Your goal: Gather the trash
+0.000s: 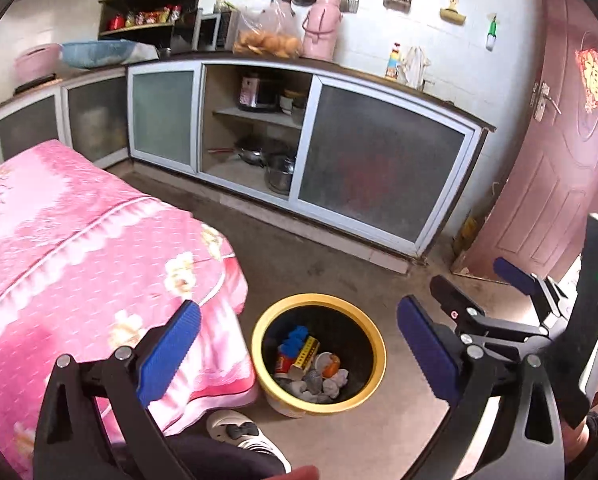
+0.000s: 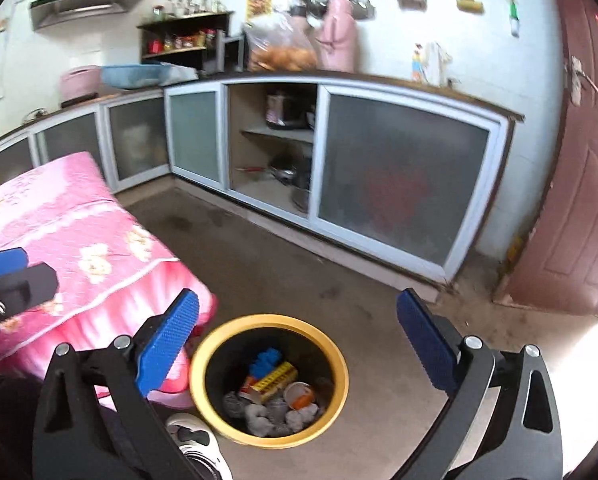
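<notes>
both hand-held grippers [image 1: 299,344] [image 2: 297,342] gape empty; bin [image 1: 373,334] trash partly indistinct.

The bin [image 1: 319,354] stands on the floor [image 1: 339,264] below and ahead of me, just beside the corner of the cloth-covered tabletop [image 1: 79,240] on its left. In the bin lie crumpled papers [image 1: 331,384], a cup [image 1: 327,362] and a box [image 1: 305,354]. A shoe [image 1: 243,432] sits near its base. Behind, along the wall, runs the cabinet [image 1: 379,160], pots [image 1: 275,168] on its open shelves. The door [image 1: 559,140] is to the right.
</notes>
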A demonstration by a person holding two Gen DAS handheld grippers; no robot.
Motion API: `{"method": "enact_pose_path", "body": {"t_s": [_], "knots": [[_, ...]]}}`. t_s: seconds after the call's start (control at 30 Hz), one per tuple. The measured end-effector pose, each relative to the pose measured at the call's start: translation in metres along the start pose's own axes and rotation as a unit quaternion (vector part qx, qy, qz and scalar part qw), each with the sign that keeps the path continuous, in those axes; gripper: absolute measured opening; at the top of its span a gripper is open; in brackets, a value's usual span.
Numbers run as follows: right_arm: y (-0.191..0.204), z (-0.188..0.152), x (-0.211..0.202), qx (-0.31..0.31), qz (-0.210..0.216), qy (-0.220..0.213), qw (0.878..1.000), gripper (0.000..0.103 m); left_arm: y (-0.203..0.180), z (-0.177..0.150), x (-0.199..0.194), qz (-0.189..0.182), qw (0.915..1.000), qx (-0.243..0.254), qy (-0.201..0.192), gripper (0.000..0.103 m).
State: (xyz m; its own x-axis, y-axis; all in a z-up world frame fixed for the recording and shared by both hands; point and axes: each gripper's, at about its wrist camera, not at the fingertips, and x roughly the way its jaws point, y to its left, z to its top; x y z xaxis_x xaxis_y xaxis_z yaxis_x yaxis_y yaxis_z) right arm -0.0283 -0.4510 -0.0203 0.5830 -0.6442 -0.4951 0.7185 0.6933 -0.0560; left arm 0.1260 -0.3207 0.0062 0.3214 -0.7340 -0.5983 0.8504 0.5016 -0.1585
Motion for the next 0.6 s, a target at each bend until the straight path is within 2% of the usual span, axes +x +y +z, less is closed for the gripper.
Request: {"method": "enact_pose_path", "body": {"t_s": [0.1, 0.33, 0.43, 0.6], "knots": [[0.015, 0.003, -0.016, -0.009, -0.014, -0.003, 1.0, 0.095, 0.006, -0.005, -0.021, 0.008, 0.9998, -0.01, -0.017, 0.095], [0.032, 0.01, -0.072, -0.019, -0.089, -0.077, 0.993, 0.095, 0.017, -0.012, -0.085, 0.039, 0.9967, -0.004, -0.072, 0.095], [0.036, 0.012, -0.092, -0.015, -0.114, -0.103, 0.988, 0.095, 0.025, -0.015, -0.112, 0.064, 0.9933, -0.002, -0.097, 0.095], [0.039, 0.007, -0.12, 0.022, -0.096, -0.131, 0.986, 0.095, 0.031, -0.032, -0.167, 0.115, 0.9806, 0.017, -0.158, 0.095]]}}
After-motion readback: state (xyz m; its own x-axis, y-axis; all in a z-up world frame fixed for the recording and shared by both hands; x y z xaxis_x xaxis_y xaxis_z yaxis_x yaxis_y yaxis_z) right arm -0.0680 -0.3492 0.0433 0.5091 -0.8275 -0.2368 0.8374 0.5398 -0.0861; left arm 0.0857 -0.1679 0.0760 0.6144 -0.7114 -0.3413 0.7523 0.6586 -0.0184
